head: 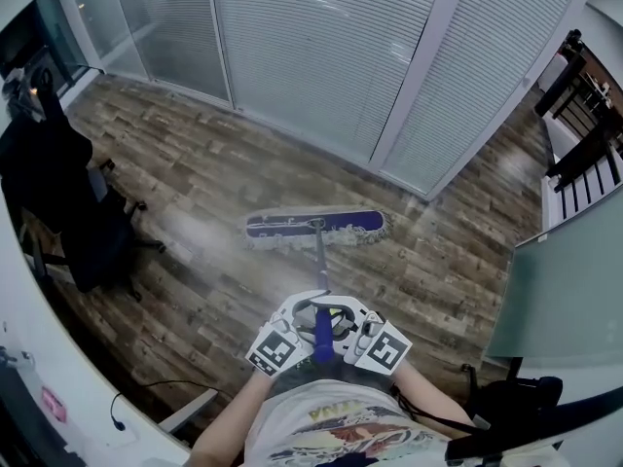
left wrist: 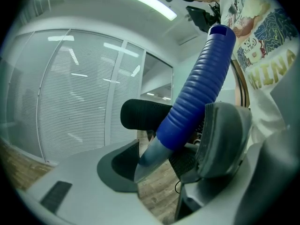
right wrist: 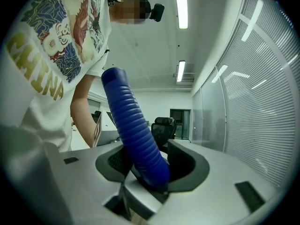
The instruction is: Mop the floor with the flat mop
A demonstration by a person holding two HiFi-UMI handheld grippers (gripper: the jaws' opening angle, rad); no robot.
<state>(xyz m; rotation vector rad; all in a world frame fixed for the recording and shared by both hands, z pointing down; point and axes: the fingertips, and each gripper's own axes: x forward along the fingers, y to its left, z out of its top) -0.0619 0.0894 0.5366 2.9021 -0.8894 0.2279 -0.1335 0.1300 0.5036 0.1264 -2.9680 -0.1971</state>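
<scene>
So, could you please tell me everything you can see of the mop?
The mop has a long flat blue head with a pale fringe, lying flat on the wood floor near the blinds. A thin grey pole rises from its middle toward the person and ends in a ribbed blue grip. The left gripper and right gripper both clamp that grip, side by side.

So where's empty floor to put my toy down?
The widest bare floor lies between the mop and the glass wall, running left toward the chair. Another bare strip is right of the mop, before the desk. It's crowded by the chair and near the cable at the lower left.
</scene>
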